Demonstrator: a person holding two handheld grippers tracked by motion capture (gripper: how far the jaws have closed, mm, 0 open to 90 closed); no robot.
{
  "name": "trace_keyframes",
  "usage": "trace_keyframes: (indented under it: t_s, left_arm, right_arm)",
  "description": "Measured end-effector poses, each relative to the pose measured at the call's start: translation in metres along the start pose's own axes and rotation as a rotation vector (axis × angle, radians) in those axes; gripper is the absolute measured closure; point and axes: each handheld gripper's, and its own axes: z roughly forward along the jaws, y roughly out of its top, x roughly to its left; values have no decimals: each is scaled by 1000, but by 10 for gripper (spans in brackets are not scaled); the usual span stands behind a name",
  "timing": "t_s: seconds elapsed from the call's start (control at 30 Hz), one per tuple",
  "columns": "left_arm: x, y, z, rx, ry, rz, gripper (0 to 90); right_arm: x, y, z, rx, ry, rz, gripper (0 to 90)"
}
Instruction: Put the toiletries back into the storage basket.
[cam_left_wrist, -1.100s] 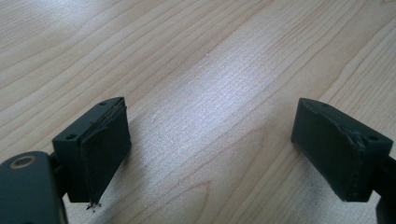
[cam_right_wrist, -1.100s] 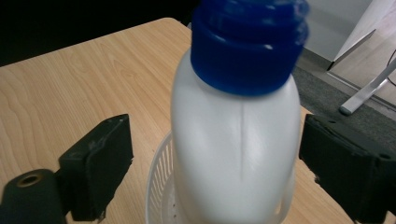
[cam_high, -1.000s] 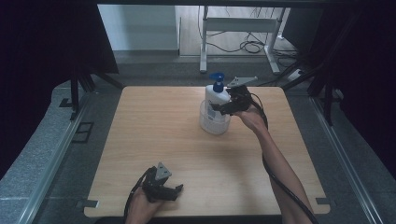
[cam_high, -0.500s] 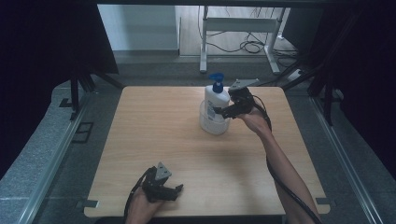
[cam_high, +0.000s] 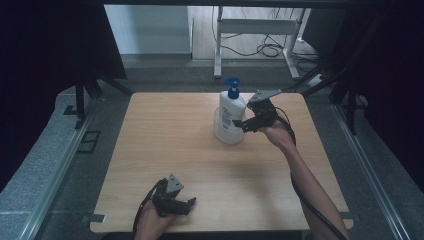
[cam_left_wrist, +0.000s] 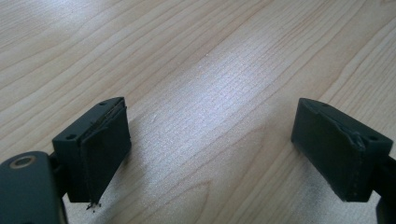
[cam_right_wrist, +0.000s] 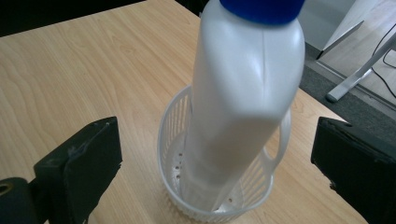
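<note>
A white pump bottle (cam_high: 232, 109) with a blue pump head stands tilted inside a small white slotted basket (cam_high: 227, 135) at the back middle of the wooden table (cam_high: 165, 130). My right gripper (cam_high: 246, 121) hovers just to the right of the bottle, open. In the right gripper view the bottle (cam_right_wrist: 243, 93) leans in the basket (cam_right_wrist: 173, 135), just ahead of the gap of the wide-apart jaws of my right gripper (cam_right_wrist: 215, 140), which touch nothing. My left gripper (cam_high: 184, 205) rests near the front edge, open; in its own view the left gripper (cam_left_wrist: 210, 135) frames bare wood.
Behind the table stand a white metal frame (cam_high: 250, 27) and floor cables (cam_high: 270, 50). Dark curtains flank both sides. Grey floor rails (cam_high: 60, 165) run along the table's left and right.
My right gripper has drawn back a little from the bottle, rightward and toward the person. The bottle and basket stay put. The left gripper has not moved.
</note>
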Motion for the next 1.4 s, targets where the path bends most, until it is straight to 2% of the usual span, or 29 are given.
trace_keyframes:
  t_s: [0.77,1.1,1.4]
  left_arm:
    - [0,0,0,-1,2,-4,111]
    - [0,0,0,-1,2,-5,111]
    - [0,0,0,-1,2,-5,111]
  right_arm:
    - [6,-29,-35,9,5,14,15]
    - [11,-51,-45,29,10,27,0]
    - [23,-71,-51,34,44,65,0]
